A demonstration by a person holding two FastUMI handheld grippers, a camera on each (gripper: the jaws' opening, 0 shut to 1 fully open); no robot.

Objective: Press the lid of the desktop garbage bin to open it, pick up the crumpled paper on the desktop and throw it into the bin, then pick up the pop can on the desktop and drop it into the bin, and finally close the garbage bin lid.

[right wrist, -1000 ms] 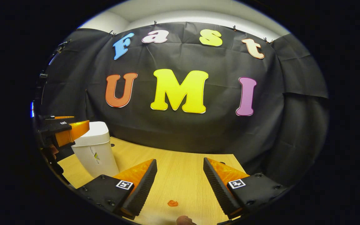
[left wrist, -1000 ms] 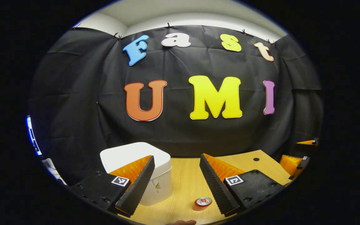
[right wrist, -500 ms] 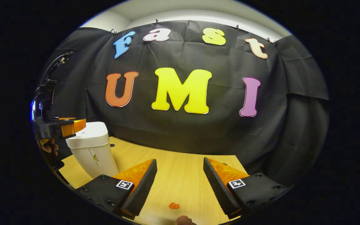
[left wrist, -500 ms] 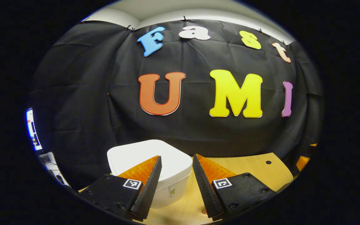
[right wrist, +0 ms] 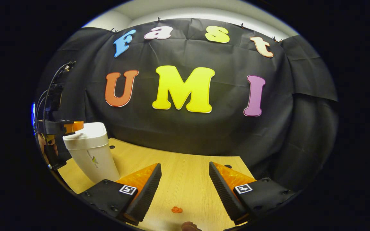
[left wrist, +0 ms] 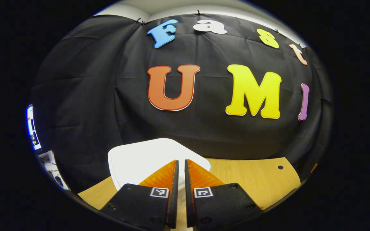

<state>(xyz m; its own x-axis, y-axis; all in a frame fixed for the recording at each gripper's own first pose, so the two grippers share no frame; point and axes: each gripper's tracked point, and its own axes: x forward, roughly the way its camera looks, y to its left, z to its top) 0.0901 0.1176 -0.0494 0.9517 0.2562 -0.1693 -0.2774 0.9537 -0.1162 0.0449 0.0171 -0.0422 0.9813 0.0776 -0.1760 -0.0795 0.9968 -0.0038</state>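
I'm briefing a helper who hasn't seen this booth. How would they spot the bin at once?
On the light wooden desktop in front of the black cloth wall, look to its left end. There stands the tall white plastic garbage bin, lid shut, with the left hand-held gripper at its top; it is the only tall white thing there.

light: even, overhead, dim at rim | focus: sharp | distortion: strong fisheye bending at edges | glare: none

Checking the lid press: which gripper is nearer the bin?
Left. The left gripper is over the bin's lid; the right gripper hangs over the table, well off.
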